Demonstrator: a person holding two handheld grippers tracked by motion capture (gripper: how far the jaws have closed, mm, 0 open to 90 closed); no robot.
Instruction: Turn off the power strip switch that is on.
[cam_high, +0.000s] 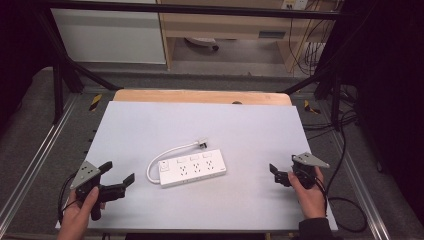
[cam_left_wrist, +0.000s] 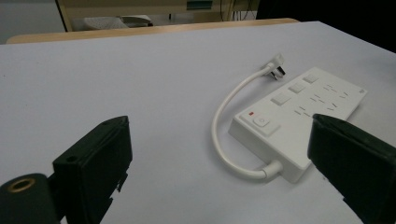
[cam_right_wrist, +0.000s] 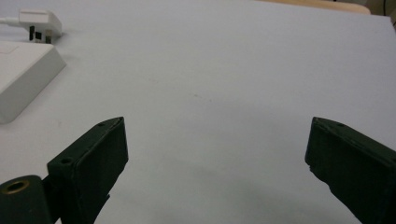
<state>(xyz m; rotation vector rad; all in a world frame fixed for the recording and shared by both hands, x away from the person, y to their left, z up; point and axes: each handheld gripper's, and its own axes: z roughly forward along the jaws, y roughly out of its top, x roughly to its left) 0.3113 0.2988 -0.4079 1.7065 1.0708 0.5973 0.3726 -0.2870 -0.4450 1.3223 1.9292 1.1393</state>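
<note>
White power strip (cam_high: 192, 171) is lying mid-bench (cam_high: 165, 120), long axis running left-right, cord (cam_high: 170, 152) looping off its left end. Left tongs (cam_high: 116, 176) are sitting nearer than right tongs (cam_high: 276, 174). Both are gaping wide, holding nothing.

Lab recording bay, black metal frame (cam_high: 65, 65) around table (cam_high: 150, 125), loose cables (cam_high: 312, 52) (far wall), grey carpet

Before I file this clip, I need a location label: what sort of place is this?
Probably a lab or workshop recording bench, not a home. A dark metal frame surrounds the table, cables hang behind, and a lone white power strip lies between the two open grippers.
</note>
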